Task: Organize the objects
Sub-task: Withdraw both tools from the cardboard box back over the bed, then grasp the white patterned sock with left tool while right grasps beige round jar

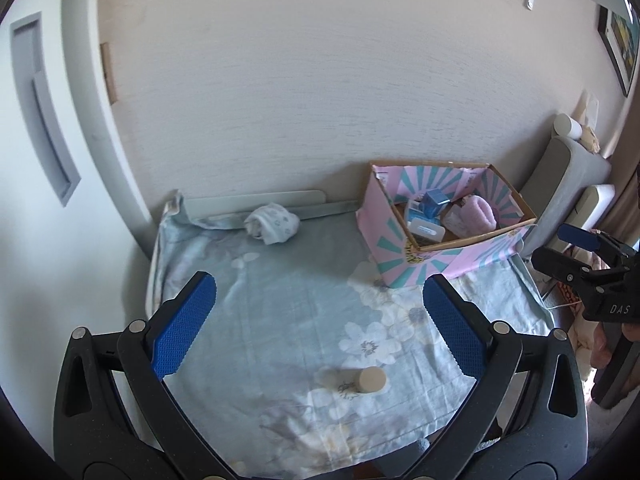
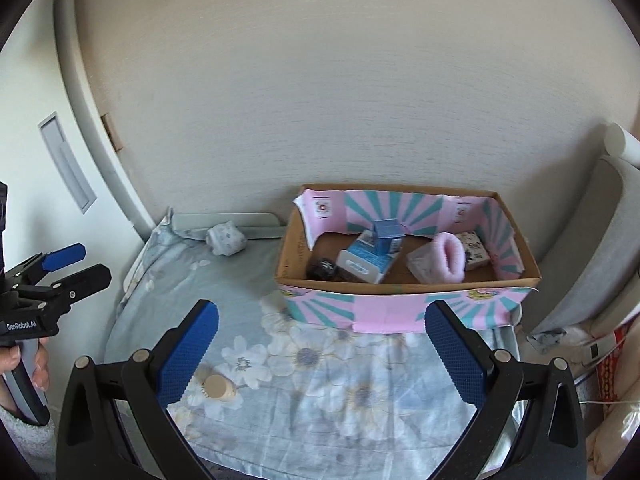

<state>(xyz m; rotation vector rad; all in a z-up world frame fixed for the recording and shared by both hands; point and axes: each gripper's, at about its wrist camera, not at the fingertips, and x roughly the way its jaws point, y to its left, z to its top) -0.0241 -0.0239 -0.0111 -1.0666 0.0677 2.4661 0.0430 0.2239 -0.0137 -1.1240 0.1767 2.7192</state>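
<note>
Both grippers hover above the table, neither carrying anything. Left gripper: jaws spread wide, nothing between the blue pads. Right gripper: jaws likewise wide apart and empty.

Table covered by a pale blue floral cloth. Cardboard box with pink and teal wrapping sits at the far right of the table, against the wall. Inside it: a blue carton standing on a white and blue pack, a rolled pink sock, a small patterned box in the right corner, and a dark object at the left end, too shadowed to identify.

Outside the box: a balled white sock at the far edge near the wall, well apart from the box; a small beige-capped bottle lying on the cloth near the front edge, between the left gripper's fingers in its view.
</note>
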